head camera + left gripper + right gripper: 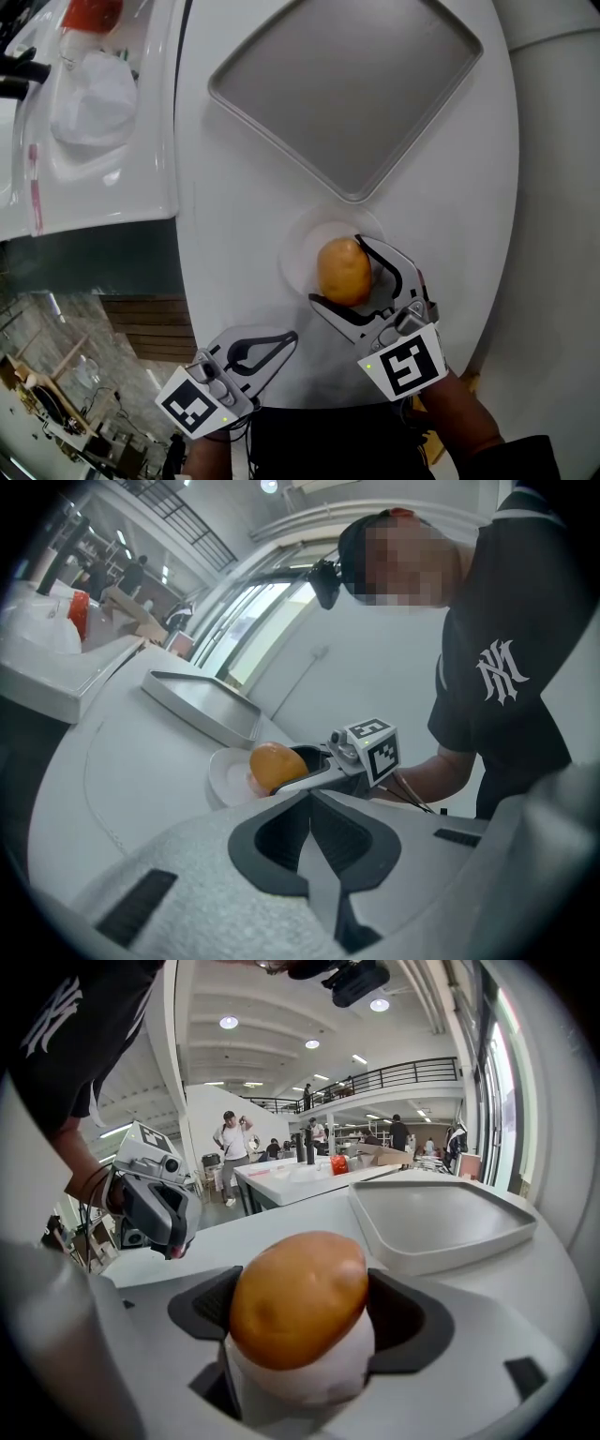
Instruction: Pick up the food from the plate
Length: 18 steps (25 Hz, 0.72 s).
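Observation:
A golden-brown potato sits over a small white plate on the white round table. My right gripper is shut on the potato, one finger on each side; in the right gripper view the potato fills the gap between both dark pads. I cannot tell whether it is clear of the plate. My left gripper hangs near the table's front edge, left of the plate, jaws together and empty. From the left gripper view the potato and plate lie just ahead.
A large grey tray lies on the table beyond the plate. To the left stands a white counter with a white bag and a red item. The table's rim runs close on the right.

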### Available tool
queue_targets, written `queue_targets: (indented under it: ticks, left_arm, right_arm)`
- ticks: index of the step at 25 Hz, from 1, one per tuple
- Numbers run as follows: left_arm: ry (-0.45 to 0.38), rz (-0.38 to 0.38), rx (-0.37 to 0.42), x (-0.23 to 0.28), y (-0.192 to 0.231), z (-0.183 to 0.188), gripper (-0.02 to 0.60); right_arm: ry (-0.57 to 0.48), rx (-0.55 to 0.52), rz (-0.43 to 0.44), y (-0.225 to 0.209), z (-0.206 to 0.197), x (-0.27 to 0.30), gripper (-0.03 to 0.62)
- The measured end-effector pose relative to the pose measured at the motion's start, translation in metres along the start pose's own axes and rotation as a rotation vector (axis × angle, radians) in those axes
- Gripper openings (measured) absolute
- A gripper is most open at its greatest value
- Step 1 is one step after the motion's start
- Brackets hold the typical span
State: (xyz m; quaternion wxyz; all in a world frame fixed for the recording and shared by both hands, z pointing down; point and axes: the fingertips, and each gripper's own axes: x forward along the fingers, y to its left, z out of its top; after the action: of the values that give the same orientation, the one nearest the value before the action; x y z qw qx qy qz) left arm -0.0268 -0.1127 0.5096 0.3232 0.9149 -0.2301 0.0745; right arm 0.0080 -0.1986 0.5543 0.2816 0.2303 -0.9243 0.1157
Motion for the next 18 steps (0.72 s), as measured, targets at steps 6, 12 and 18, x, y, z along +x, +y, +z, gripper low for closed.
queue_targets:
  ticks: [6,12,18]
  left_arm:
    - [-0.011,0.007,0.015,-0.022,-0.025,-0.001,0.005]
    - [-0.11,-0.024,0.003,-0.057,-0.075,0.021,0.005]
    - [-0.146,-0.111,0.147,-0.083,-0.136,0.037,0.005]
  right_arm:
    - [-0.005,0.02,-0.002,0.018,0.014,-0.02,0.416]
    - [-0.087,-0.018,-0.034,0.058,0.059,-0.07,0.416]
    - [-0.208,-0.118,-0.102,0.103,0.112,-0.138,0.416]
